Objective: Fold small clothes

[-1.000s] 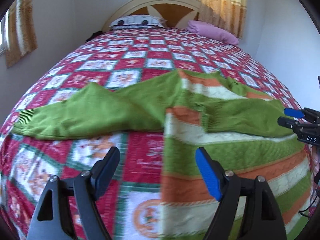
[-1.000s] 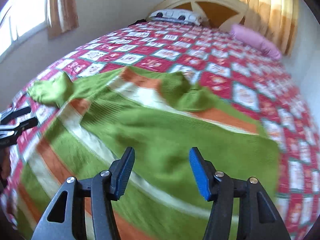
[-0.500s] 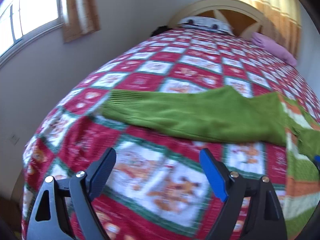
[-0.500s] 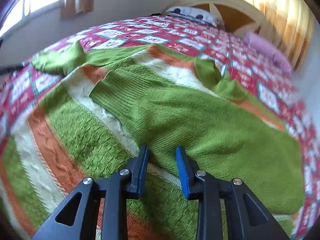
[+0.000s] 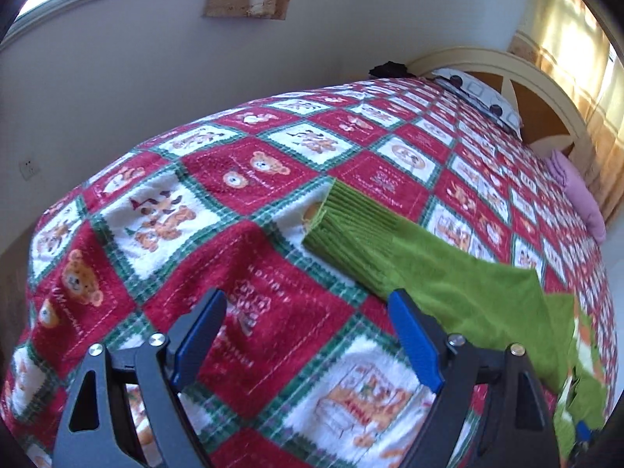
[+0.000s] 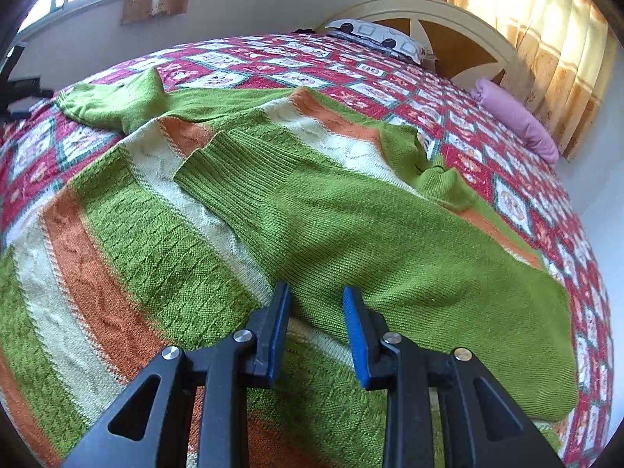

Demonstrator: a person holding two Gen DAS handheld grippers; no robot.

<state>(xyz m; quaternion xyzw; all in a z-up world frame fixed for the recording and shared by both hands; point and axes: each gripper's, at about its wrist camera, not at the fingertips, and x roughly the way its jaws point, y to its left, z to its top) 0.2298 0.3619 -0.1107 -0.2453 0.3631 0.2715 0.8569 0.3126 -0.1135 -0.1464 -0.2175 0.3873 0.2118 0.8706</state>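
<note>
Left wrist view: the left gripper hangs with jaws wide apart and nothing between them, over the red teddy-bear blanket. The sweater's outstretched green sleeve lies flat just beyond the right pad, its ribbed cuff at the far left end. That cuff looks the firmest place to pinch; the knit is soft and limp and will likely sag.

Right wrist view: the right gripper has jaws narrowed, at the near edge of the other sleeve, folded across the striped sweater. Whether the pads pinch the knit I cannot tell. Light, stretchy, not slippery.
</note>
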